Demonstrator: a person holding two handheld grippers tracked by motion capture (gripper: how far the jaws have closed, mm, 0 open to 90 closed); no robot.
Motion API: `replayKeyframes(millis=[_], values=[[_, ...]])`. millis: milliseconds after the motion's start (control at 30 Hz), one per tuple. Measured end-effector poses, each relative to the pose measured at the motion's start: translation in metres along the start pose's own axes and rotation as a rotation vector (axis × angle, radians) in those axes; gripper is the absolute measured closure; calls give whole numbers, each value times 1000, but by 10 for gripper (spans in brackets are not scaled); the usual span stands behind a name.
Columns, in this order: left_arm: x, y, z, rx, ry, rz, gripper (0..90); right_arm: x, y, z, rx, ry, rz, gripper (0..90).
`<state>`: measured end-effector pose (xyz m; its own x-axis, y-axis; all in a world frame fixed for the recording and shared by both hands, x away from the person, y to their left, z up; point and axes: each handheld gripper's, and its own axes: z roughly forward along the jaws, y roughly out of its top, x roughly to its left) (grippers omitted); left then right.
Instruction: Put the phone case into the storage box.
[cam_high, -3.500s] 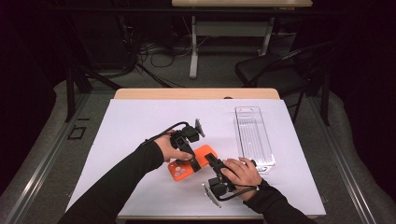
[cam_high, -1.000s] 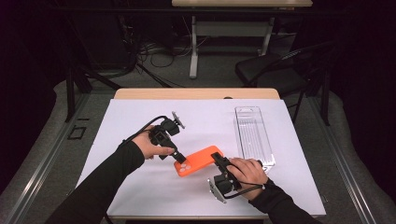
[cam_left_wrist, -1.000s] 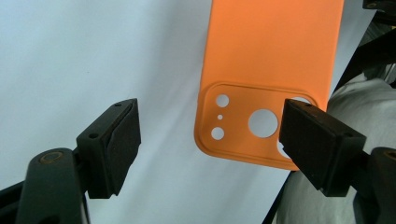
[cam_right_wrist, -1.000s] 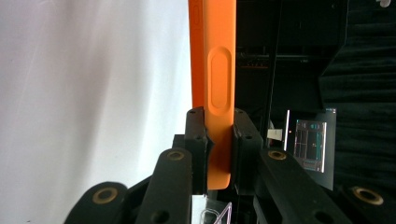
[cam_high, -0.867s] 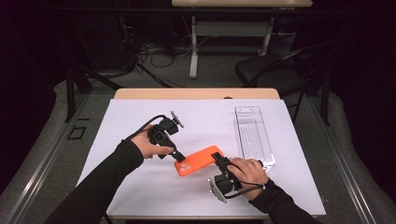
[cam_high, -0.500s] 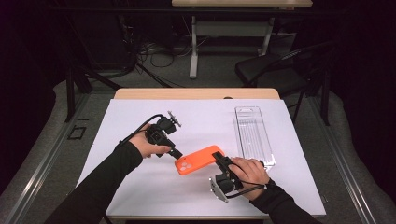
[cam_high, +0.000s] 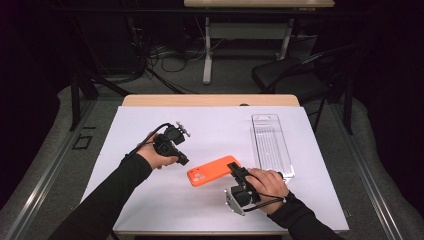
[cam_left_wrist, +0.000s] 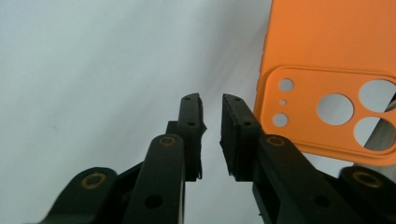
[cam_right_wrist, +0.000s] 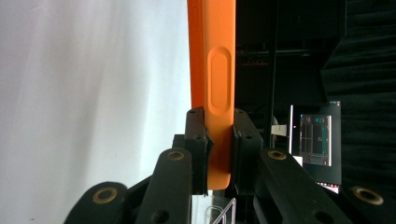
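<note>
High view: right gripper (cam_high: 235, 169) clamped on the orange phone case (cam_high: 212, 171), left gripper (cam_high: 183, 161) off it.
Case sits at table (cam_high: 215, 125) centre, clear plastic tray (cam_high: 270, 145) at its 2 o'clock. Right jaws pinch the case's edge at 4 o'clock, probably to steady it for a re-grip. Left jaws, at the case's 9 o'clock, have just been closing, nearly together with nothing between them.

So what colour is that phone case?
Orange phone case, clearest in the left gripper view.

orange phone case (cam_left_wrist: 327, 70) cropped at frame edges
</note>
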<state>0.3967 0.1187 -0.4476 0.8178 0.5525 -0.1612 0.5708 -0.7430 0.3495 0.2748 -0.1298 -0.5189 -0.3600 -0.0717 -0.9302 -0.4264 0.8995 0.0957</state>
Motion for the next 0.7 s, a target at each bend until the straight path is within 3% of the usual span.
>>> replayKeyframes(millis=[167, 533, 700], values=[[2, -3, -2, -46, 20, -23, 893, -2, 0, -1, -3, 7, 28, 804], [7, -13, -1, -96, 59, -42, 900, -3, -5, 0, -6, 21, 107, 804], [8, -15, -2, -131, 65, -42, 900, -6, -8, 0, -20, 40, 214, 804]])
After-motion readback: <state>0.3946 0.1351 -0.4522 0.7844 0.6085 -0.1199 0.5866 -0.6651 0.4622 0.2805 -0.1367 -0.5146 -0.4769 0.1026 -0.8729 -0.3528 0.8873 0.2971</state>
